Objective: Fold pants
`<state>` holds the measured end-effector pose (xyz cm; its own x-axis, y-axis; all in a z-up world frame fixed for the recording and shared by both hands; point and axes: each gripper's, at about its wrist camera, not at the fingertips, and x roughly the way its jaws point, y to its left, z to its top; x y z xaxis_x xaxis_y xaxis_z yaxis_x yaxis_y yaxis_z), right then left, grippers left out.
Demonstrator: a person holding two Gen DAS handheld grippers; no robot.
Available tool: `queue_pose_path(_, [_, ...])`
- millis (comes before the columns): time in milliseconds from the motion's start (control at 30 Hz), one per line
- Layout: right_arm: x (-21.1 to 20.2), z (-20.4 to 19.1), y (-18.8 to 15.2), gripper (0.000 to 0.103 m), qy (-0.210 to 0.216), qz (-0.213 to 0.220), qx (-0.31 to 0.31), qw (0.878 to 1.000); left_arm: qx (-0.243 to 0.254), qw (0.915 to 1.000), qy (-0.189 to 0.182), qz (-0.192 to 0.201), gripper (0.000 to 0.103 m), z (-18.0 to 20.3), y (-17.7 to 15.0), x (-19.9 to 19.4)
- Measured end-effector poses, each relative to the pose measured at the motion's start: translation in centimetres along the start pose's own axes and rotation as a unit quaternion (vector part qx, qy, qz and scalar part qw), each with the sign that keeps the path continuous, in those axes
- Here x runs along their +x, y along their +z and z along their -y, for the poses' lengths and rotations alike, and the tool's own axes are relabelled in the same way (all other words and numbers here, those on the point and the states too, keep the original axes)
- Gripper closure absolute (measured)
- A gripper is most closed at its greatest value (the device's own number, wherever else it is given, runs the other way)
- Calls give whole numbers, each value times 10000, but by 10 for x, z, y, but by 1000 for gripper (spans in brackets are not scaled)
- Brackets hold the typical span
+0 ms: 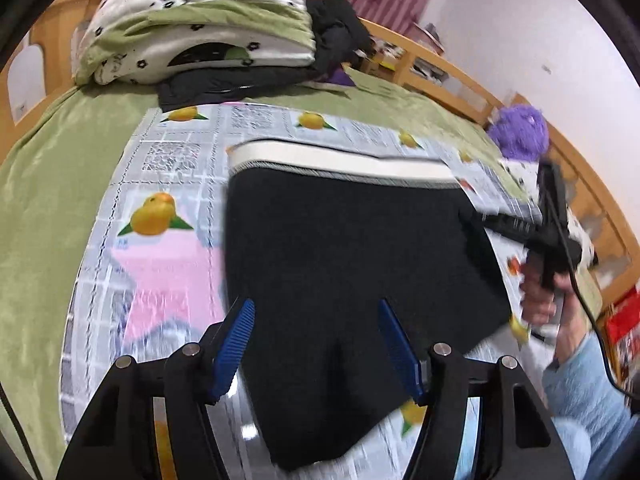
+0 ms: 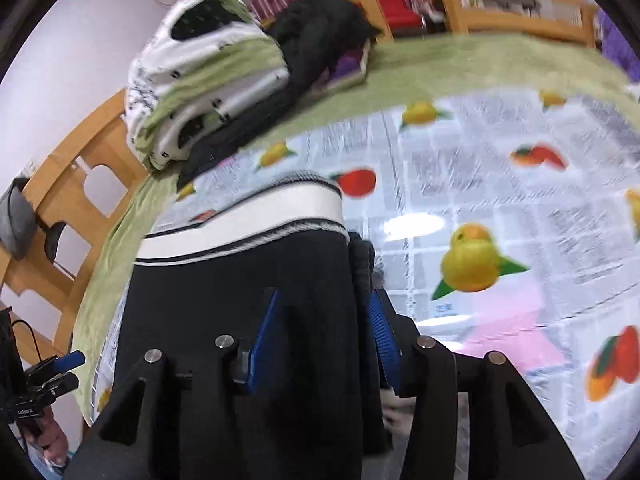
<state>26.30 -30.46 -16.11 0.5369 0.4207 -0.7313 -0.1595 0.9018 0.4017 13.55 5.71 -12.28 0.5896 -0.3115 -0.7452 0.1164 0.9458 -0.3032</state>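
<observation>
Black knit pants, white waistband, folded at frame centre on a fruit-print cloth; soft, limp, best pinched at a doubled edge. Left gripper spread, empty; right gripper parted, straddling the fabric edge.

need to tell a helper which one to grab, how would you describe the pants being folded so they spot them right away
Start at the green bed and find the glossy fruit-print sheet spread over it. The pants lie flat in the middle of that sheet. They are plain black with a broad white waistband, unlike the dark clothes heaped beside the folded quilt at the headboard end.
</observation>
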Motion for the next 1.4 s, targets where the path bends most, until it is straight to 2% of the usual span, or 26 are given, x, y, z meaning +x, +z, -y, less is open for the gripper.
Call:
queue_pose_path(67, [22,5,2,47,32,-189,94,9998,-191,9998,-20,6,40,-13,11,18])
queue_pose_path(167, [38,9,4,43,379,-355,177,9985,-583,9978,-52,-298,40,-37,26,54])
queue_pose_path(233, [41,10,4,45,429,-394,152,9982,-831,9954,-97,-458,40,-51,33,76])
queue_pose_path(333, [37,8,-1,52,403,-375,-138,9984,-851,9938,-161,-700,40,-59,34,103])
queue_pose_path(400, [31,10,-7,57,447,-383,-132,9982,-874,9921,-517,-743,40,-60,32,114])
queue_pose_path(467, [26,14,-11,61,497,-426,43,9978,-735,9924,-638,-757,46,-54,35,117])
queue_pose_path(533, [20,15,-15,67,469,-449,160,9978,-482,9941,-673,-696,58,-42,41,113])
queue_pose_path(600, [8,15,-23,72,413,-454,221,9979,-274,9942,-745,-724,59,-30,48,113])
queue_pose_path(733, [-11,23,-45,73,436,-456,486,9968,55,9943,-526,-926,56,-10,56,125])
queue_pose_path(800, [-16,27,-50,73,463,-392,528,9968,51,9943,-426,-980,55,-8,57,124])
queue_pose_path(867, [-22,24,-47,73,341,-394,469,9975,37,9957,-261,-891,55,-11,55,107])
queue_pose_path(900, [-31,17,-44,73,145,-279,274,9991,75,9972,-167,-719,55,-14,53,94])
queue_pose_path(933, [-43,5,-42,74,-149,-34,-65,9999,150,9985,-82,-511,53,-14,53,81])
queue_pose_path(1000, [-56,-15,-35,74,-381,317,-543,9973,299,9992,-7,-250,50,-9,57,68])
queue_pose_path(1100, [-60,-44,-18,74,-302,699,-913,9929,353,9994,-66,-20,50,6,75,71])
queue_pose_path(1167, [-47,-59,-5,74,-350,835,-1131,9894,351,9992,-168,110,50,19,92,81])
queue_pose_path(1233, [-29,-67,3,74,-537,885,-1268,9865,455,9983,-310,169,44,30,104,97])
queue_pose_path(1267, [-9,-67,7,74,-678,771,-1305,9861,524,9981,-302,95,43,34,110,110])
queue_pose_path(1367, [40,-52,5,76,-1072,242,-1334,9850,352,9988,-176,-282,43,27,116,150])
queue_pose_path(1400, [44,-49,4,76,-1081,262,-1344,9847,291,9990,-149,-311,49,22,116,158])
